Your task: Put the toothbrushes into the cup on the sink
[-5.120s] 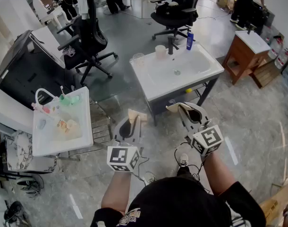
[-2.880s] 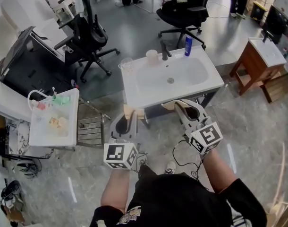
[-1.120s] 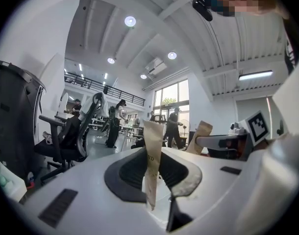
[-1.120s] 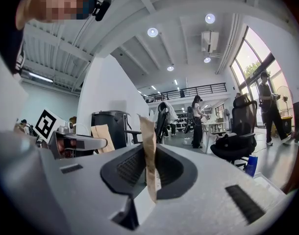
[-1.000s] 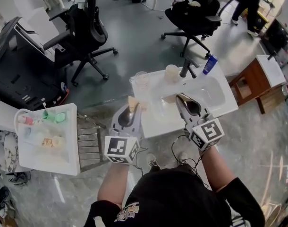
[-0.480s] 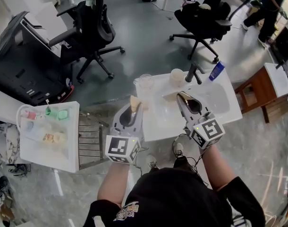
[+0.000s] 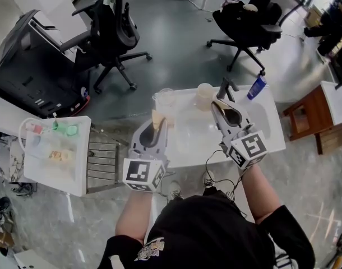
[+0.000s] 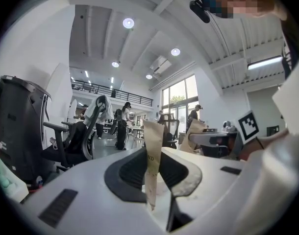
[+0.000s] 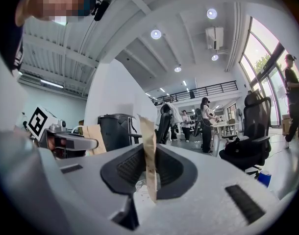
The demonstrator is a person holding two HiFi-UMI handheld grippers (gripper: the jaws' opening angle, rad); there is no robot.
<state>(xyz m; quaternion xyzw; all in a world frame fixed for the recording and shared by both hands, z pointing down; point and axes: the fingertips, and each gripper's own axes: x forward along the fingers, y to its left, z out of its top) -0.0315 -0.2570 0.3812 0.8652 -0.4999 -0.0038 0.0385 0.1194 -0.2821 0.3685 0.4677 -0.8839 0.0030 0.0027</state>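
Both tools pointed level toward the far side, over the near edge of the sink (image 7: 259, 142). The left tool (image 7: 158, 119) and the right tool (image 7: 218, 104) were each closed to a narrow strip. In the left gripper view the tan pads (image 8: 152, 155) met with nothing between them, and the right gripper view showed the same of its pads (image 9: 149, 155).

The cup (image 7: 204, 96) stood upright at the far edge of the sink, just left of the tap (image 7: 226, 87) and just beyond the right tool's tip, so the right hand was plainly the nearer to it. A clear glass (image 7: 165, 100) stood at the sink's far left corner, just beyond the left tool.

No toothbrushes could be made out on the sink. The likeliest place for them was the small white tabletop (image 7: 59, 175) well off to the left, where a basket (image 7: 39, 132) and some coloured bits lay, too small to name. That put them left of both tools and well apart from the cup, with the left hand nearer. Their long axis could not be told
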